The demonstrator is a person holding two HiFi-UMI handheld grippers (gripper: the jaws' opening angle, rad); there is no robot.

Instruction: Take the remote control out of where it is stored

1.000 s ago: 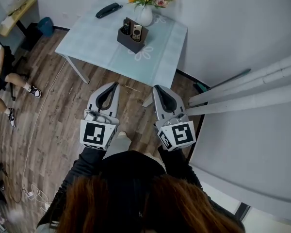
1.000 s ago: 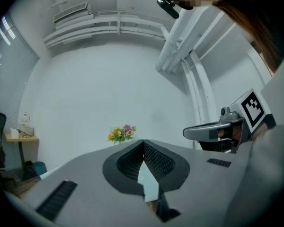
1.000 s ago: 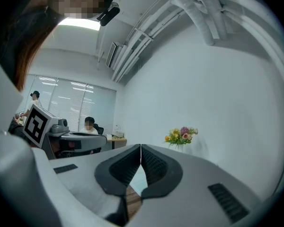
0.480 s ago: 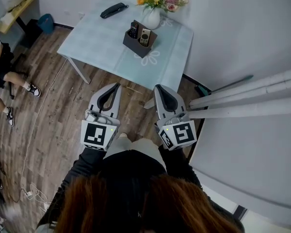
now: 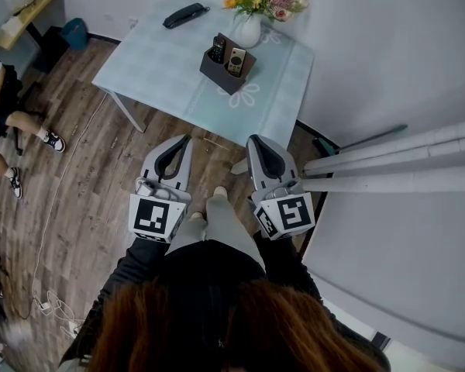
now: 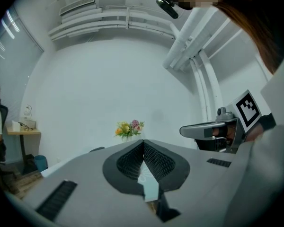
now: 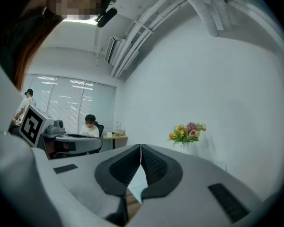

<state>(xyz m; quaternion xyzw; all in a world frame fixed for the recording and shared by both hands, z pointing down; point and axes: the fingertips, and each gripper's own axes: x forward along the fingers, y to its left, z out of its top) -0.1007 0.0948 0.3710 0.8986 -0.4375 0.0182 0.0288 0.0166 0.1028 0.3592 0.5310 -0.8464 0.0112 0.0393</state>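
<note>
The person carries both tools level and side by side, aimed at the far table but well apart from it, so the reach looks not yet begun. The left gripper has its jaws pressed together on nothing, and the right gripper is the same. The remote control stands upright in a dark holder toward the table's right side, beside a darker remote and just near of the flower vase. Standing upright likely leaves its top free to pinch.

Floor: matt wood-grain planks; table: smooth pale top; holder: matt dark; vase, 1 o'clock of holder: glossy white
</note>
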